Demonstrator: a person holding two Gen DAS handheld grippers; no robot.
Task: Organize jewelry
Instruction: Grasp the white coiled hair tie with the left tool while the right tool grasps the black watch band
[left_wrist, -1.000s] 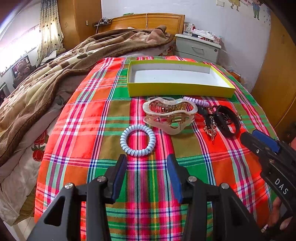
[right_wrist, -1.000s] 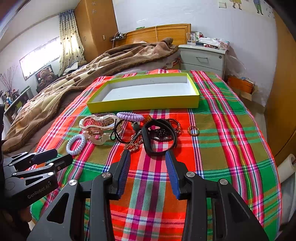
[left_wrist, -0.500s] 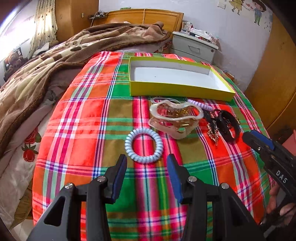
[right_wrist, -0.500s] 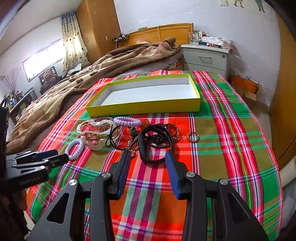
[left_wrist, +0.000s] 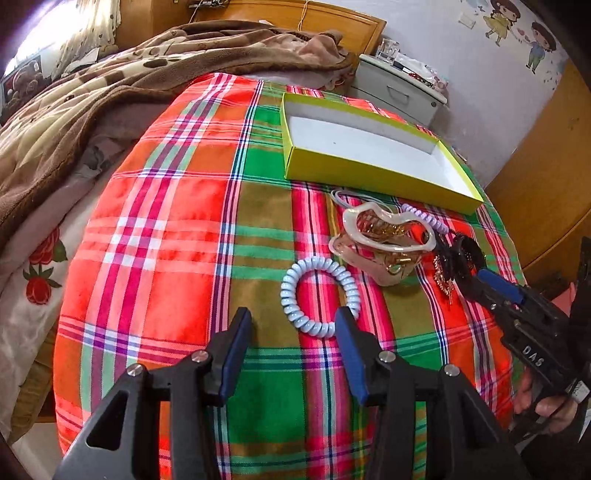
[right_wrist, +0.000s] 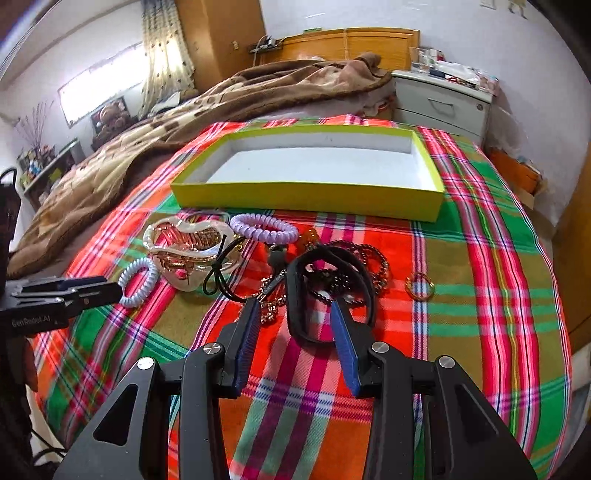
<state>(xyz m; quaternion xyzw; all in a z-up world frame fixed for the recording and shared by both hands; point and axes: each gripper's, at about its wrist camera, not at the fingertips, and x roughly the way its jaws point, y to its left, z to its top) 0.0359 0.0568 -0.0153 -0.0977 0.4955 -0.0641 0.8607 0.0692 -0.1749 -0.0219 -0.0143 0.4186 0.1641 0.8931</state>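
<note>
A yellow tray (left_wrist: 369, 173) (right_wrist: 306, 194) with a white inside lies empty on the plaid bed cover. In front of it lie a pale blue coil hair tie (left_wrist: 318, 295) (right_wrist: 138, 282), a beige claw clip (left_wrist: 384, 242) (right_wrist: 192, 251), a lilac coil tie (right_wrist: 264, 228), a black band (right_wrist: 328, 295), chains (right_wrist: 369, 258) and a gold ring (right_wrist: 420, 286). My left gripper (left_wrist: 293, 319) is open, its right finger at the blue tie's near edge. My right gripper (right_wrist: 295, 314) is open around the black band's near end.
A brown blanket (left_wrist: 110, 92) covers the bed's left side. A white nightstand (right_wrist: 443, 107) stands behind the tray. A wooden wardrobe (left_wrist: 546, 166) stands at the right. The plaid cover (right_wrist: 498, 295) drops off at the bed's edges.
Both grippers have moved forward and down toward the jewelry. The left one has swung left and come up to the blue tie; the right one has reached the black band.
</note>
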